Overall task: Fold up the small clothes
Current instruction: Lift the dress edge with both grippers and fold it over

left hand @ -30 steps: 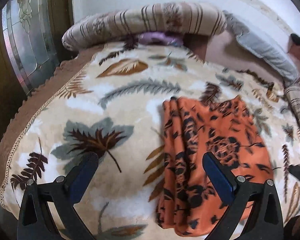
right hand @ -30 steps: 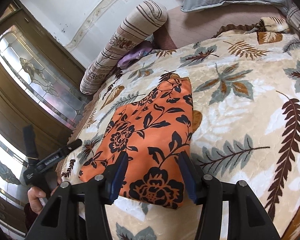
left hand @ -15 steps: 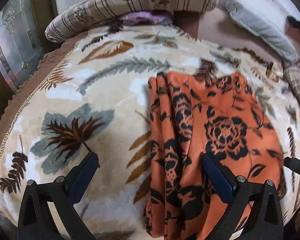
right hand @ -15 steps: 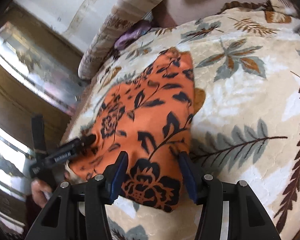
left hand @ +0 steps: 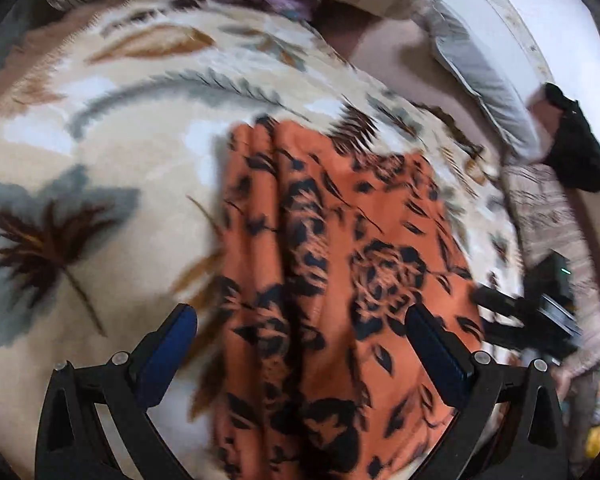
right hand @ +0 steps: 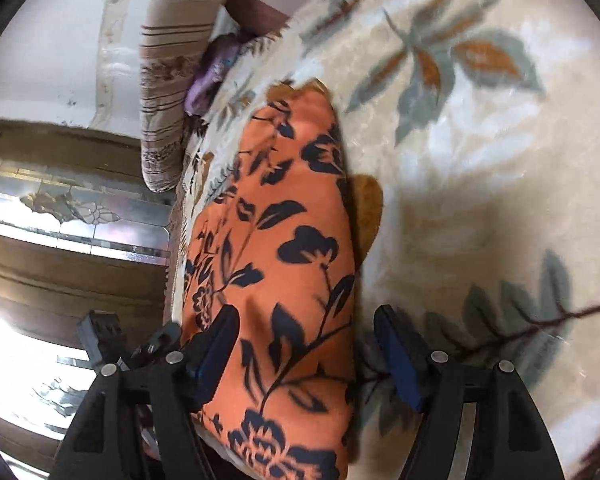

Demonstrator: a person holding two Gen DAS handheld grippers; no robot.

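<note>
The right gripper has its fingers opening, straddling the near right edge of the orange floral garment without pinching it. The left gripper hangs wide open over its bunched left side. The garment lies on the leaf-patterned bed. Best to catch every layer at both near corners before lifting.
</note>
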